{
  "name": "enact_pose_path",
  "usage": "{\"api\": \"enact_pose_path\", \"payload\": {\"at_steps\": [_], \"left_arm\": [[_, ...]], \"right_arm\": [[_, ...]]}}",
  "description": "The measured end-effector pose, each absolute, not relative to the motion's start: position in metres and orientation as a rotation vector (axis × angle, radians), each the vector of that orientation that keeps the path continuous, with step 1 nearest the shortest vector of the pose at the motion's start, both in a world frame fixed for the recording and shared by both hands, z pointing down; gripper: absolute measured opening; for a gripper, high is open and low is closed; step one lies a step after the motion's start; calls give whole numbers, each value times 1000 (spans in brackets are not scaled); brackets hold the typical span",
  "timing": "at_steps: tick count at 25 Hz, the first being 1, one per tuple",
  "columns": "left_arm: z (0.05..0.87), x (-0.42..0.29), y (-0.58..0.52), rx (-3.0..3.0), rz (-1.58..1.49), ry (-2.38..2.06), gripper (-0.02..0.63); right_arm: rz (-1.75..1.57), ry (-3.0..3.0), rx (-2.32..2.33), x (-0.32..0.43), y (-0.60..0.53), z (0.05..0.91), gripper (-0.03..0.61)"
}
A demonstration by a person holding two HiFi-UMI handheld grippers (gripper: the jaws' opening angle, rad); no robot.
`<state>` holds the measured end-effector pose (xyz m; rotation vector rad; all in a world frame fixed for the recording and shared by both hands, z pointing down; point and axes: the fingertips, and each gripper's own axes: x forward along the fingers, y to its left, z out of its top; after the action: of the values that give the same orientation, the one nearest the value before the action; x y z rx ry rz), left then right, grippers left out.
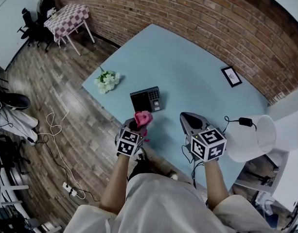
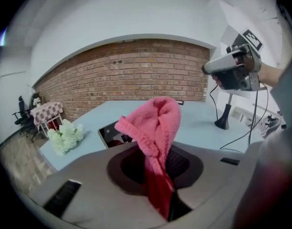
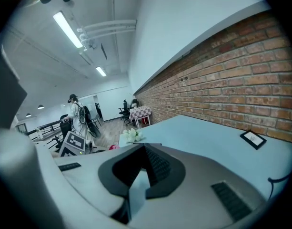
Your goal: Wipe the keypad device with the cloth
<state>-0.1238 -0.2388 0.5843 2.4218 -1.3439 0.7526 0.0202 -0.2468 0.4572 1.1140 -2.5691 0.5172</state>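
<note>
Cloth (image 2: 154,125), pink and fuzzy, is pinched between the jaws of the left gripper (image 2: 159,191), which are closed tight on its lower end. The rest of the cloth stands up above them in a soft folded peak. In the head view this gripper is held over the near left edge of the pale blue table (image 1: 187,67), the cloth bunched at its tip. Just beyond the cloth lies the keypad device (image 1: 146,100), a dark flat square with a small panel on its right side, set close to that same edge. Whether the cloth touches it cannot be told. The right gripper (image 3: 137,187) has its jaws only narrowly apart, with nothing between them; a thin sliver of blue table top shows through the gap. It is held to the right of the left gripper, over the near edge of the table and well apart from the device. A person's bare forearms and light sleeves run back from both grippers. A bunch of white flowers (image 1: 107,80) rests at the table's left corner. A small framed picture (image 1: 231,76) lies near the far edge, beside the brick wall (image 1: 197,18). At the right edge sits a white lamp (image 1: 251,137), with a black plug (image 1: 245,122) and cable just beside it.
</note>
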Motion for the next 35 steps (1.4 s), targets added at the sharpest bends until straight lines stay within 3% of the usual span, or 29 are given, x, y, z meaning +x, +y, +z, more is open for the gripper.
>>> {"api": "enact_pose_path", "payload": {"at_steps": [21, 35], "left_arm": [[463, -95, -100, 2374, 583, -1808, 107], [402, -85, 40, 2431, 556, -1897, 107]], "right_arm": [[310, -2724, 902, 49, -151, 401, 9], [213, -2789, 906, 55, -17, 346, 9]]}}
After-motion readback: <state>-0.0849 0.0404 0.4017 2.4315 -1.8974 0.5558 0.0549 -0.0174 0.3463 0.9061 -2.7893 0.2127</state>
